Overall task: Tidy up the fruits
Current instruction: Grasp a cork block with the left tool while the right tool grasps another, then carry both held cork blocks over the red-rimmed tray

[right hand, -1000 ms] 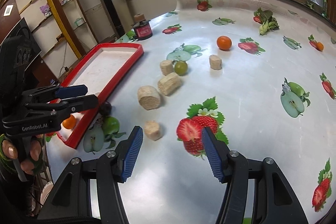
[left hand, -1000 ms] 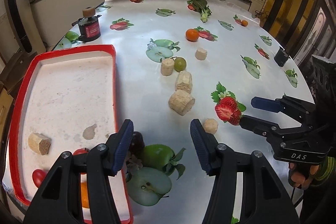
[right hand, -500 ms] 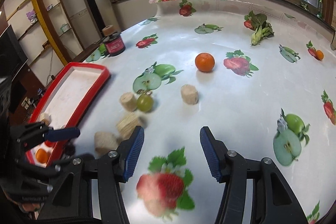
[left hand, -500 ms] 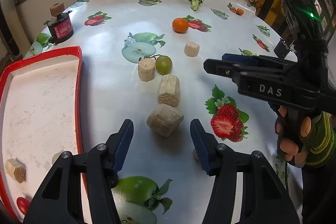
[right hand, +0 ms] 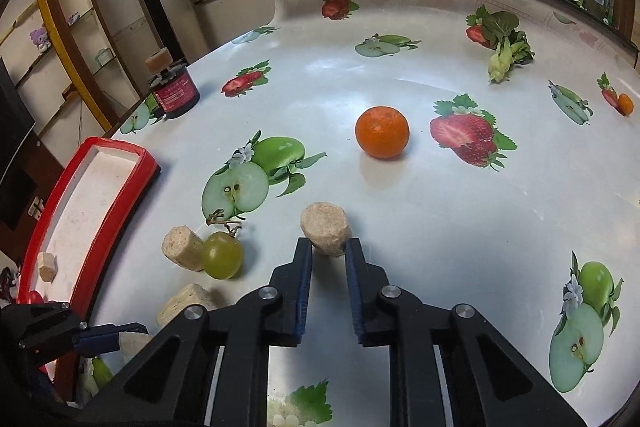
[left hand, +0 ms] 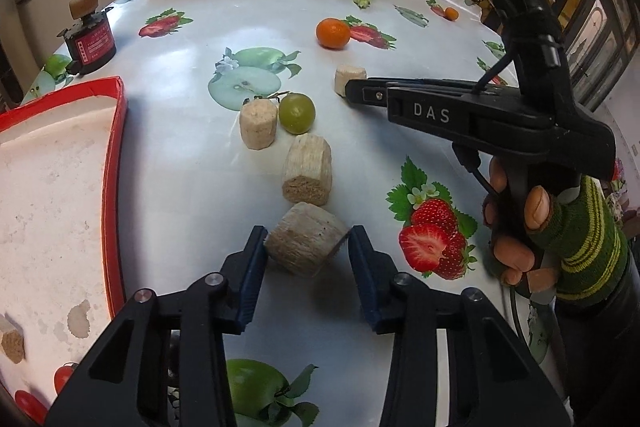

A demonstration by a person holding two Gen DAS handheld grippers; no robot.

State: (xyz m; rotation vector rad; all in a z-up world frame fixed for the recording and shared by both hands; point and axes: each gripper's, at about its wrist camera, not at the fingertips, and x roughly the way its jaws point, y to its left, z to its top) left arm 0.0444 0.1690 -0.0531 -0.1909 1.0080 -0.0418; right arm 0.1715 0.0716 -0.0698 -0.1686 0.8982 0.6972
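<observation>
My left gripper (left hand: 307,245) has a thick beige block (left hand: 306,247) lying between its jaws, which are closing; both pads touch its sides. My right gripper (right hand: 328,250) is shut on a small beige block (right hand: 325,230) at its fingertips, and the left wrist view shows its tip (left hand: 356,93) at that block (left hand: 350,78). An orange mandarin (right hand: 382,131) lies beyond it. A green grape (left hand: 297,113) rests beside another beige block (left hand: 258,126), and a third block (left hand: 308,169) lies nearer. The red tray (left hand: 116,131) is at the left.
The tray holds a beige block (left hand: 10,343) and small red fruits (left hand: 28,407). A dark jar (right hand: 176,93) with a block on top stands at the table's far left edge. A hand (left hand: 516,227) in a green striped sleeve holds the right gripper. The tablecloth carries printed fruit pictures.
My left gripper's jaws have narrowed onto the thick block. My right gripper has moved forward to the small block and shut on it.
</observation>
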